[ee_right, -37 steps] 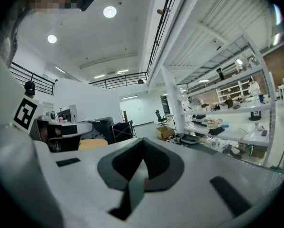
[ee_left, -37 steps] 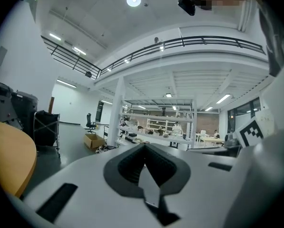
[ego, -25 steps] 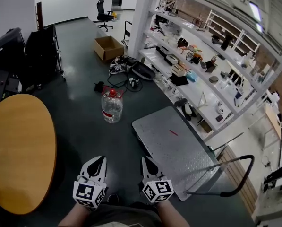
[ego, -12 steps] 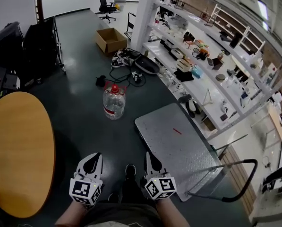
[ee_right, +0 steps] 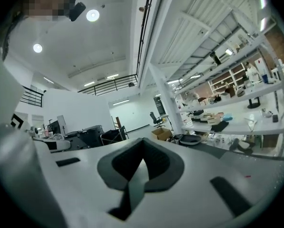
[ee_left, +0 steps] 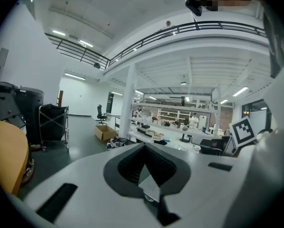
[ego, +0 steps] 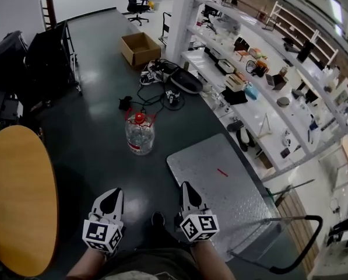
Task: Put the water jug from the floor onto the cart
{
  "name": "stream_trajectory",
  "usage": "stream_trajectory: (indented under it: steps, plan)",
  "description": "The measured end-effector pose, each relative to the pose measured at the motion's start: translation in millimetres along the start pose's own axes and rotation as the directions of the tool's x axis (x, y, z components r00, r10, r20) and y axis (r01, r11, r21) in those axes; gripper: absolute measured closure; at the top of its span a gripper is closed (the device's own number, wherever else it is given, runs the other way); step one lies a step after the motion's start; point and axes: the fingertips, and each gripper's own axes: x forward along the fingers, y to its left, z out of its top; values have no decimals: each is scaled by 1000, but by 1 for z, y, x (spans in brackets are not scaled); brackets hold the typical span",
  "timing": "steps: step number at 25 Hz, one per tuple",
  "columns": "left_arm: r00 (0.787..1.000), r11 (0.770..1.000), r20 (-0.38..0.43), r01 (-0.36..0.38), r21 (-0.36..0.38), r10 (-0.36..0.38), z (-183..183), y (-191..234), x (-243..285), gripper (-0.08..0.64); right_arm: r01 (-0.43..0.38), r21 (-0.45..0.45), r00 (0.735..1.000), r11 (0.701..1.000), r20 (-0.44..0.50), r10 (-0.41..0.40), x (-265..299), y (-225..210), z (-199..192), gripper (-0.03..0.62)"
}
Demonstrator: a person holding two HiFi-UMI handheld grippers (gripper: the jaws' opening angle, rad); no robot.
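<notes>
The water jug [ego: 140,135], clear with a red cap and a red label, stands upright on the dark floor ahead of me. To its right and nearer lies the cart [ego: 220,182], a grey metal platform with a black handle [ego: 295,260] at its near right end. In the head view my left gripper [ego: 111,194] and right gripper [ego: 187,186] hang side by side low in the frame, well short of the jug, the right one by the cart's near left edge. Both are shut with nothing in them. The left gripper [ee_left: 144,167] and right gripper [ee_right: 139,167] views show pads meeting.
A round wooden table [ego: 16,197] stands at the left. Black bins [ego: 45,54] sit at the far left. Beyond the jug lie a tangle of cables [ego: 162,83] and a cardboard box [ego: 140,46]. White shelving [ego: 249,92] runs along the right. A shoe [ego: 157,219] shows between the grippers.
Both grippers and the head view have moved forward towards the jug, which now lies nearer. The person's shoe has come into view between the grippers. The jaws stay shut.
</notes>
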Motion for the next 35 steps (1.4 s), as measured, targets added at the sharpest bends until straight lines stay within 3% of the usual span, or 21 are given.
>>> stream_trajectory:
  steps: [10,21,28,35]
  plan:
    - [999,999,-8,-52,16,52,31,0,110,555,-23,6,997,1000,-74,24,87,-85,23,603]
    - [990,990,-24,-140,-5,139,40,50,161,555,-58,8,990,998,-129,58,157,-99,20,603]
    - [992,992,-21,-127,-7,127,42,88,209,555,-29,0,990,1000,-141,28,209,-111,16,603]
    - [994,994,-24,-111,-7,111,56,152,275,555,-22,-24,987,999,-159,18,298,-102,16,603]
